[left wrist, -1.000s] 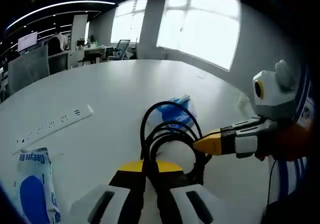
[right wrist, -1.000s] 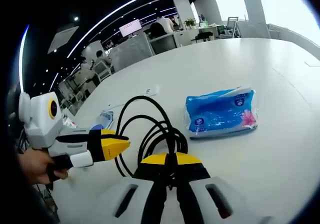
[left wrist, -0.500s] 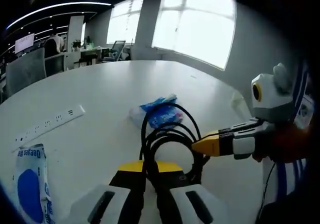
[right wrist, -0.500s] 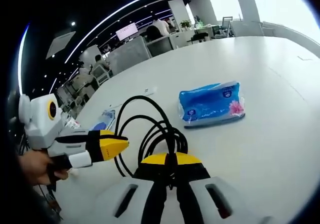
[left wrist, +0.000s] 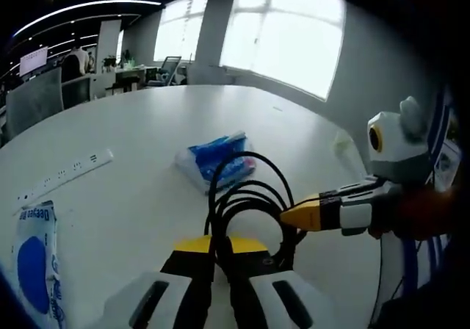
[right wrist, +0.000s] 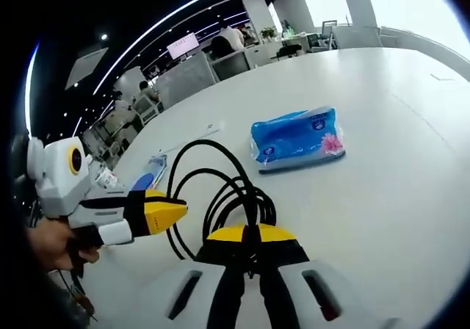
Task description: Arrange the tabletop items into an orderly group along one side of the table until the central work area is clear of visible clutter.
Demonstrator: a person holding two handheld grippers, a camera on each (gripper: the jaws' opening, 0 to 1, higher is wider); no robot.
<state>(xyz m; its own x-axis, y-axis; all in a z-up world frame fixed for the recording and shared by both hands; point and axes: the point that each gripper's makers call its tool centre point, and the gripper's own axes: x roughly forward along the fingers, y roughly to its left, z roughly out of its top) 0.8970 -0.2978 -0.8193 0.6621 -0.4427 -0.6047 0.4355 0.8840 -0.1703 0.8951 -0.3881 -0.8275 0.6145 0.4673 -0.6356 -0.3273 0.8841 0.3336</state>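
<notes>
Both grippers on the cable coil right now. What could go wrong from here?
1. Black cable coil is pinched by both the left gripper and the right gripper; uneven pulling could yank it loose.
2. Loose loops fan out and may uncoil or snag.
3. The blue tissue pack lies just beyond and could get swept.

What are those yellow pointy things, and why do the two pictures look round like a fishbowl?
A person holds a tool in each hand. Each tool is a gripper with two jaws tipped in yellow, and a small camera rides on it, looking forward through a very wide lens, so the picture comes out round.

In the left gripper view, the left gripper rises from the bottom, and the right gripper pokes in from the side. The right gripper view is the other way round: the right gripper is below, and the left gripper comes in from the side.

Both are shut on the same coiled black cable. On the white table lie a blue tissue pack, a white power strip and a blue and white packet.
</notes>
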